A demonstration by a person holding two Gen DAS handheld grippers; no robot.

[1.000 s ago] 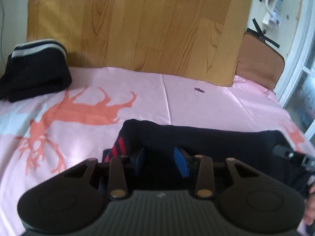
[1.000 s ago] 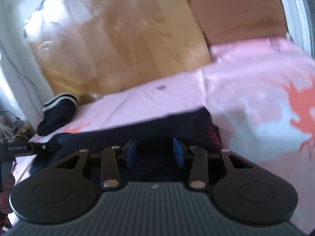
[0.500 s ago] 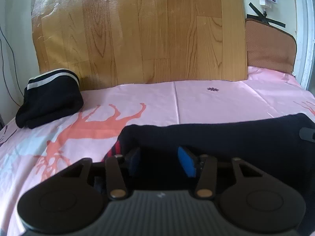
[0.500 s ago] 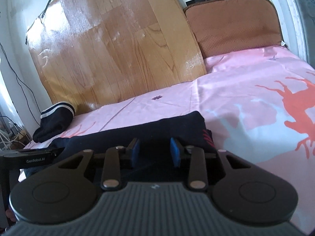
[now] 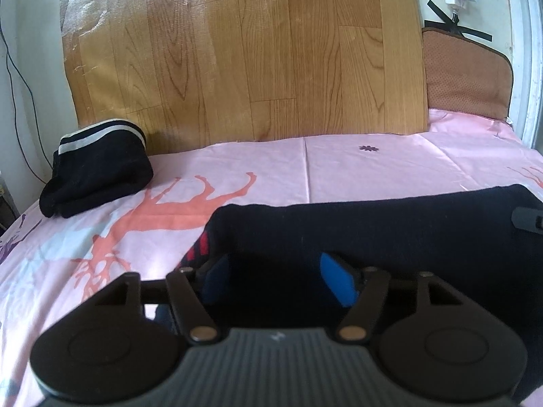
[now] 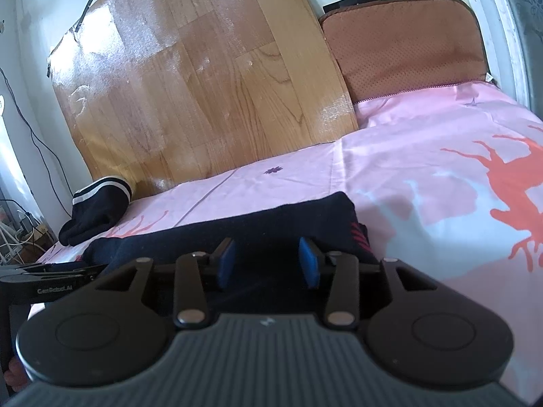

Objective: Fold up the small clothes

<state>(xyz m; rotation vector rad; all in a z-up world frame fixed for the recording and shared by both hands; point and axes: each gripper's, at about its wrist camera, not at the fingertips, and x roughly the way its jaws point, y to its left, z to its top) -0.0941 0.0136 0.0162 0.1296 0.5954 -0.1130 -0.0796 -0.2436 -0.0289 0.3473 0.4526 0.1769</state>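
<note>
On the pink sheet (image 5: pixel 373 166), folded dark garment (image 5: pixel 390 224), left gripper (image 5: pixel 276 279) and right gripper (image 6: pixel 268 263) jaws both opening over it, pads off the cloth

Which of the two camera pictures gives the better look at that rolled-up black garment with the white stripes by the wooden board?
The left wrist view. There the striped black bundle lies large and unobstructed on the pink sheet, with both white bands clear. In the right wrist view the same bundle sits small near the left edge, though its stripes are visible there too.
</note>
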